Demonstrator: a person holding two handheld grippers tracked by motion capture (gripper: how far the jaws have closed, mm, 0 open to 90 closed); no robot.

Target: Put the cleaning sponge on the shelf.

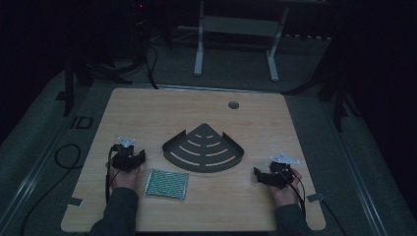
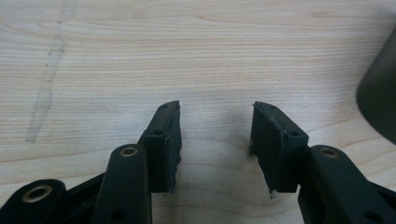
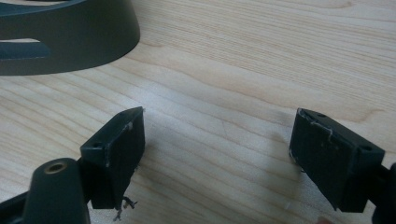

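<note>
Dim room, wooden bench (image 1: 147,113) lit from above. A dark fan-shaped tray (image 1: 203,148) with curved slots sits flat near the middle of the bench, its point turned away from the person and its curved rim toward them. Just beside its near left corner, apart from it, lies a green-and-white woven cloth (image 1: 166,183), flat and roughly square. The left gripper (image 1: 129,158) rests low over the bench left of the tray and just beyond the cloth's far left corner; in the left gripper view its jaws stand wide apart with bare wood between them, and the tray's dark rim (image 2: 379,100) shows at the right edge. The right gripper (image 1: 269,176) sits low to the right of the tray; in the right gripper view its jaws are also spread wide, nothing between them, the tray's wall (image 3: 70,39) up at the left. Both hands flank the tray and cloth symmetrically, which reads as a ready stance: jaws open for a first pickup, each tool within short reach of the two things. The cloth lying nearest the left gripper suggests that side takes it; the tray, heavier and rigid, likely stays put as the receiver. A small round hole (image 1: 233,104) marks the bench's far side.
</note>
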